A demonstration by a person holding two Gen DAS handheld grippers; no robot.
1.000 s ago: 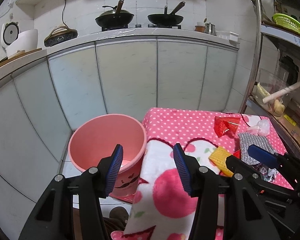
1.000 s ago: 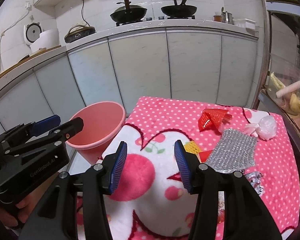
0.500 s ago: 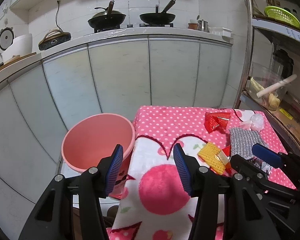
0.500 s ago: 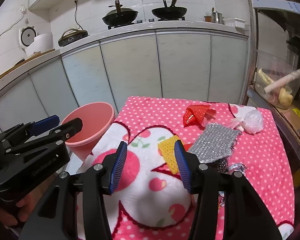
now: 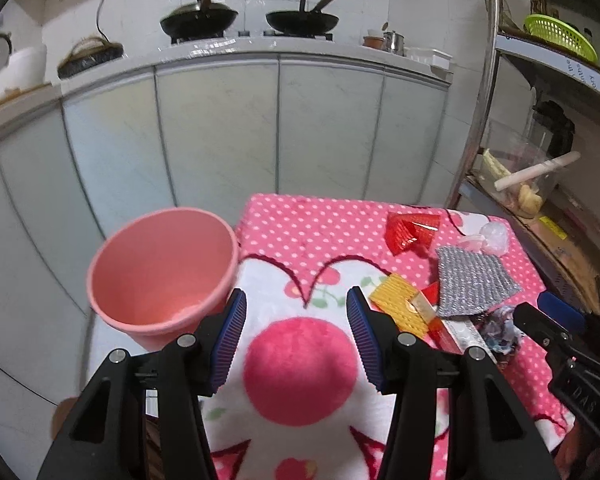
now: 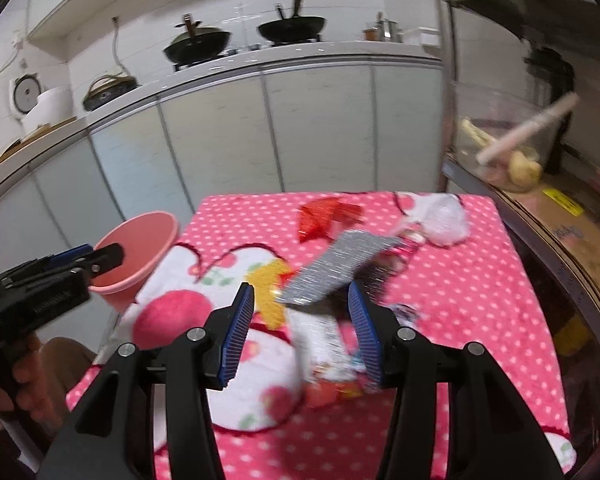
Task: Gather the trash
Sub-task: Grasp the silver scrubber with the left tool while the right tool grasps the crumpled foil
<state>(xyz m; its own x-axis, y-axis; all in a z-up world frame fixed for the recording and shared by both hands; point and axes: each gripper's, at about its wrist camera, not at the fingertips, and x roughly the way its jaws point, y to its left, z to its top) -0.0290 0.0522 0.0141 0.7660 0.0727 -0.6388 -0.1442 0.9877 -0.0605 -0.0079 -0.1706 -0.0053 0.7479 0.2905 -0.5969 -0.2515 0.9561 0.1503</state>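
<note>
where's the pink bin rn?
The pink bin stands on the floor off the table's left edge in both wrist views, beside the pink dotted cloth and in front of the white cabinets.

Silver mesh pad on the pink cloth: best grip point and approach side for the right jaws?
Take the silver mesh pad by its near corner, coming from the near side with the right gripper. That corner appears raised over the wrappers, so one jaw can probably slide under; the rest lies flat.

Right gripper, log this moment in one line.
right gripper: open, empty | over: silver wrapper | pink bucket: beside table, nothing visible inside | left gripper: open
</note>
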